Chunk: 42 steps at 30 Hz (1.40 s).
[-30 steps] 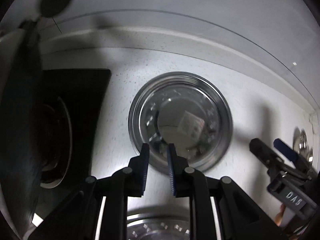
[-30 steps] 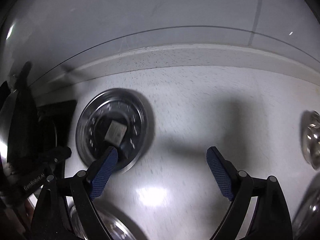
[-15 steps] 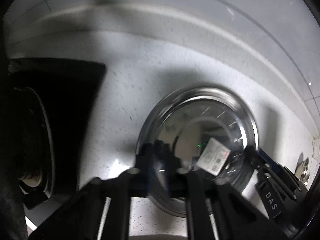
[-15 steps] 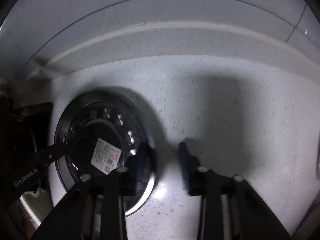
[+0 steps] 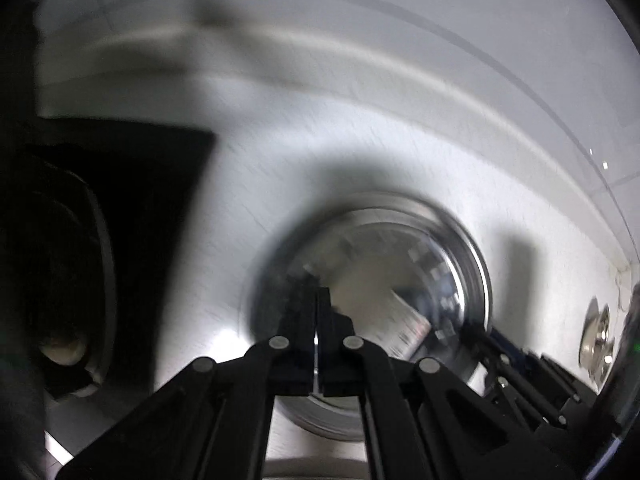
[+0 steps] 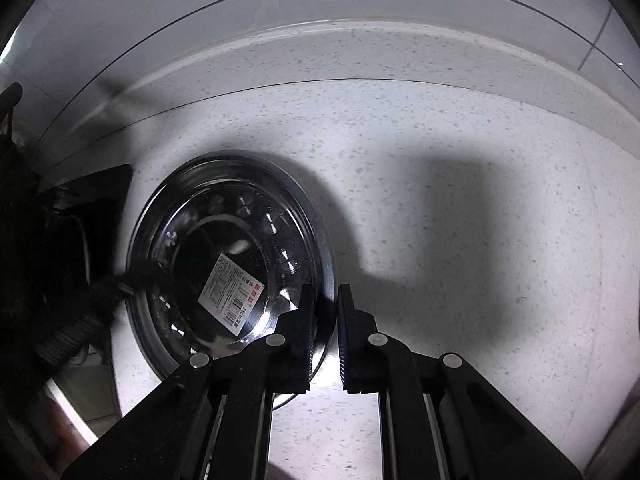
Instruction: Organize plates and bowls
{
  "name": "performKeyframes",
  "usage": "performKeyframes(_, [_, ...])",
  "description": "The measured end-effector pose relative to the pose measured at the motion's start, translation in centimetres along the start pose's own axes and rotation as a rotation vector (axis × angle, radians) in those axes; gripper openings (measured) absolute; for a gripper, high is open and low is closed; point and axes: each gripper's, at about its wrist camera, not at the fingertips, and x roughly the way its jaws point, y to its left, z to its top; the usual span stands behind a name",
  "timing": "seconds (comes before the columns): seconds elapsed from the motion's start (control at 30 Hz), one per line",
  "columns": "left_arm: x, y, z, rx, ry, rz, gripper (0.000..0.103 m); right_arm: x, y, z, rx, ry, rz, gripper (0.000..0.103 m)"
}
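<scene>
A shiny steel bowl [image 6: 224,264] with a white barcode label [image 6: 232,292] inside sits on the speckled white counter; it also shows, blurred, in the left wrist view [image 5: 384,292]. My left gripper [image 5: 316,320] is shut on the bowl's near-left rim. My right gripper [image 6: 324,328] is closed on the bowl's right rim, one finger inside and one outside. The right gripper's body shows at the bowl's far side in the left wrist view [image 5: 516,376]. The left gripper shows dark at the bowl's left edge in the right wrist view [image 6: 100,296].
A black stove top [image 5: 132,216] with a burner lies left of the bowl. A raised backsplash ledge [image 6: 360,52] runs along the back. Another steel piece [image 5: 596,336] stands at the far right. A steel rim [image 5: 312,468] shows below the left gripper.
Both grippers have closed onto opposite rims of the bowl; the right one was wide open a second ago. The left view has shifted, so the bowl sits further right and lower.
</scene>
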Motion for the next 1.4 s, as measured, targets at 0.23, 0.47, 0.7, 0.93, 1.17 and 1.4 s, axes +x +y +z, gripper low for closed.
performKeyframes(0.23, [0.5,1.7,-0.4,0.063,0.033,0.043,0.018,-0.3,-1.1,-0.8,0.010,0.006,-0.019,0.010])
performKeyframes(0.47, [2.7,2.5,-0.1,0.028,0.077,-0.018,0.025,-0.6,-0.9,-0.6,0.029,0.004,-0.014,0.010])
performKeyframes(0.7, [4.3,3.8,-0.3,-0.077,0.073,-0.083,0.012,-0.4,-1.1,-0.3,0.033,0.005,-0.008,0.010])
performKeyframes(0.93, [3.5,3.4,-1.4,0.015,0.090,-0.073,0.010,-0.4,-1.2,-1.2,0.022,0.007,-0.026,0.010])
performKeyframes(1.17, [-0.6,3.3,-4.4,0.101,0.047,-0.064,0.010,-3.9,-1.5,-4.7,0.008,-0.034,-0.026,0.011])
performKeyframes(1.4, [-3.9,5.9,-10.1,0.184,0.026,-0.054,0.010,-8.0,-0.4,-12.1,-0.018,-0.057,0.018,0.011])
